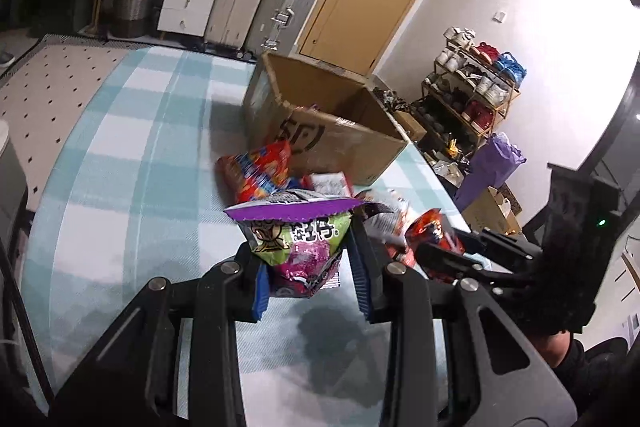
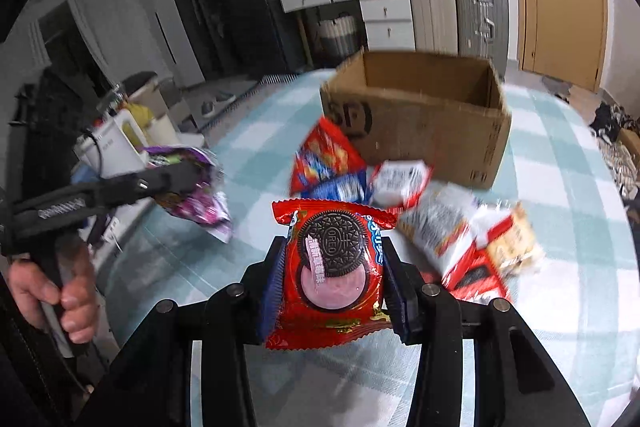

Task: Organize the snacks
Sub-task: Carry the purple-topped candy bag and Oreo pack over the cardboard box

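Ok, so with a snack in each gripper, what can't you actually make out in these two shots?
- Cardboard box contents: both views, its near wall hides the floor inside.
- Loose packets near the box: right wrist view, motion blur smears their labels.
- Lower part of the purple-and-green packet: left wrist view, hidden between the left gripper fingers.
- Back of the Oreo packet: faces away, held by the right gripper.
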